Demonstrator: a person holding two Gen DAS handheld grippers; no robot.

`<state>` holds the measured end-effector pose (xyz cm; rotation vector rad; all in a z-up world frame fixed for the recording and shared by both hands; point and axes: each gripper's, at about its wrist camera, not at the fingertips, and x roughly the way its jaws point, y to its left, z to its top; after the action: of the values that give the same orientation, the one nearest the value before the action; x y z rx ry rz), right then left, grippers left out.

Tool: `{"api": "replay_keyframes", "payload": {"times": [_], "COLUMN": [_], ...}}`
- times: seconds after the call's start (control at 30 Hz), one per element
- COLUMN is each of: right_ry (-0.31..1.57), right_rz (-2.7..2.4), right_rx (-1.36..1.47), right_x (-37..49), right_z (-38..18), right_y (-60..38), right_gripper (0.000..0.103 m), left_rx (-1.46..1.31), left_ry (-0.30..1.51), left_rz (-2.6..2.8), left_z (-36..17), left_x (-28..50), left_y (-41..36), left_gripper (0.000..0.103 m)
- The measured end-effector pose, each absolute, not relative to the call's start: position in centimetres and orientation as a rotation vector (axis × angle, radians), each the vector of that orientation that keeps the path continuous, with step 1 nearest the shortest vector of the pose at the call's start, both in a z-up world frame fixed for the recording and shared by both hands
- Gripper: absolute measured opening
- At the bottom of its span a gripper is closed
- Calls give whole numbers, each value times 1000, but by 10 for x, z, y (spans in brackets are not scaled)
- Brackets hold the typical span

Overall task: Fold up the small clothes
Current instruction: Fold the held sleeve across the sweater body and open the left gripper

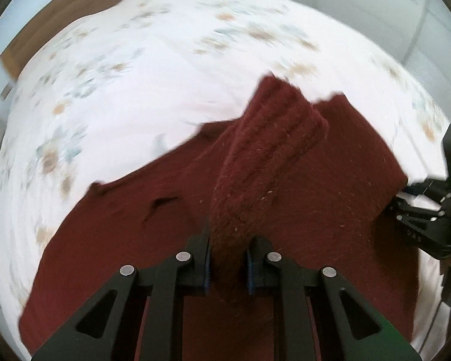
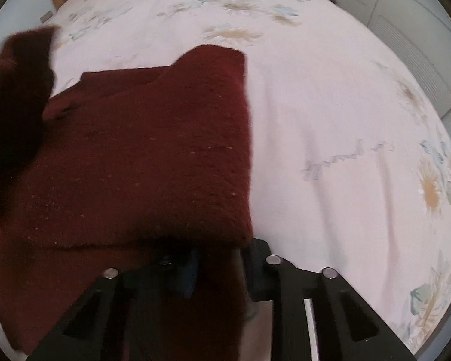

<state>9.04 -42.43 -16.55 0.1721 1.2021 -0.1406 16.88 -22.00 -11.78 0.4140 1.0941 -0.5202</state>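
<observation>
A dark red knitted garment (image 1: 153, 228) lies spread on a bed with a pale floral sheet (image 1: 129, 69). My left gripper (image 1: 228, 258) is shut on a ribbed fold of the red knit (image 1: 267, 156), which rises up from between the pads. In the right wrist view the same red garment (image 2: 141, 156) fills the left half, and my right gripper (image 2: 219, 264) is shut on its near right corner, where the cloth hangs over the fingers. A lifted flap of the red knit (image 2: 18, 102) stands at the far left. The right gripper's black body (image 1: 430, 210) shows at the left view's right edge.
The floral sheet (image 2: 345, 126) stretches bare to the right of the garment. A wooden headboard (image 1: 75, 6) runs along the far left, and white cabinet doors (image 2: 421, 30) stand beyond the bed at the right.
</observation>
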Motion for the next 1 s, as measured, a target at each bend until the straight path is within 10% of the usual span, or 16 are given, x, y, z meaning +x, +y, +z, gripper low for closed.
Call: {"api": "replay_keyframes", "payload": {"times": [0.63, 0.83, 1.0], "right_ry": [1230, 1236, 1262], "right_rz": [-127, -126, -129], "right_rx": [124, 128, 94], "right_x": [87, 90, 87], "right_z": [-165, -162, -160], "right_y": [-415, -414, -413], "right_gripper": [16, 18, 29], "left_rx": [58, -1, 9], "left_ry": [1259, 1324, 1310], "left_rz": [-284, -247, -187], "left_z": [-155, -156, -146], "left_x": [185, 192, 188], "left_y": [-82, -49, -18], "left_gripper": [23, 44, 86]}}
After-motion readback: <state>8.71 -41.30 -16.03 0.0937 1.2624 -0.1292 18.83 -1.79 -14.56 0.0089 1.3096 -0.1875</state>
